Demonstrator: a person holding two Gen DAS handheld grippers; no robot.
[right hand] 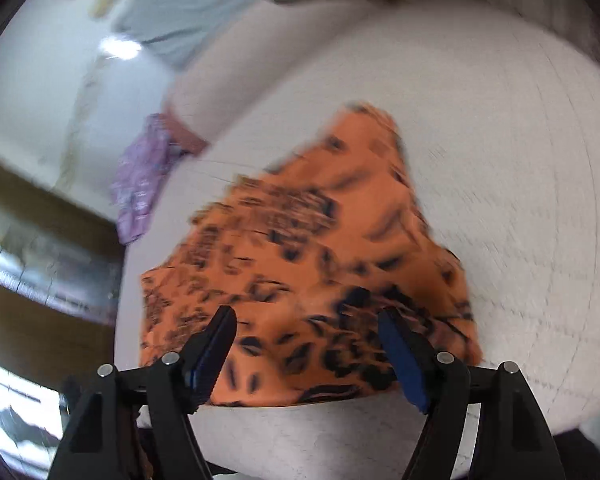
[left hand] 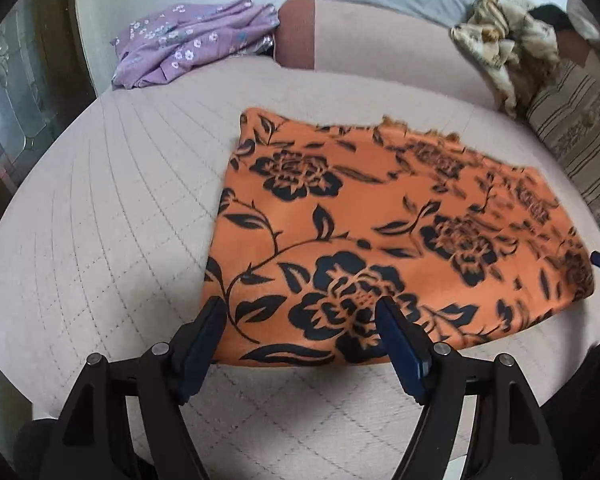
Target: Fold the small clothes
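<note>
Holding both claws spread, you grip nothing yet; the left gripper (left hand: 300,312) hovers over the near edge of the orange floral cloth (left hand: 380,232), which lies folded flat on the quilted bed cover (left hand: 100,220); the right gripper (right hand: 306,320) hangs over its near right end, though that view is blurred; pinch both near corners evenly, lift low, and lay them onto the far edge; keep clear of the purple floral garment (left hand: 192,40) at far left.
</note>
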